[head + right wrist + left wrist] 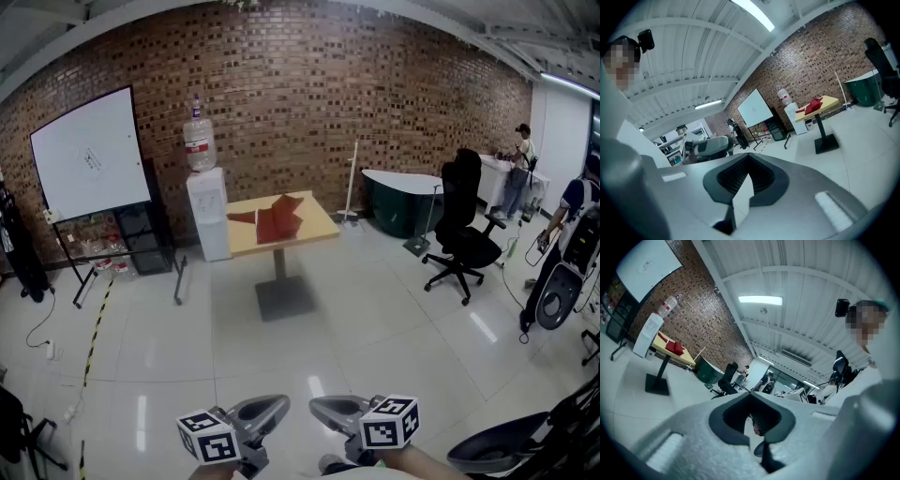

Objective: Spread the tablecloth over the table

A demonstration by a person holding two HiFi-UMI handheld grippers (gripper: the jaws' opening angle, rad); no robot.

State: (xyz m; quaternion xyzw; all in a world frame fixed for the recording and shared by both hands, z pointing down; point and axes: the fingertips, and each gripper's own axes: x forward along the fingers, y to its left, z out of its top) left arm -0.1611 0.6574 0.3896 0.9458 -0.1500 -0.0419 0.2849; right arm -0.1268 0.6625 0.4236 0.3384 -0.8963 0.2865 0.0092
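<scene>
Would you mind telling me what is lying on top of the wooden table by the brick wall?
A red tablecloth lies bunched near the middle of the table, much of the top bare. Anything under its folds is hidden.

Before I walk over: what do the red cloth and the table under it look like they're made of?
The red cloth looks like soft, matte fabric: it lies crumpled in folds and peaks. The table has a smooth, pale yellow top, likely wood or laminate; from here I can't tell which. Its dark pedestal is probably painted metal.

Yellow pedestal table — crumpled red tablecloth on top
</scene>
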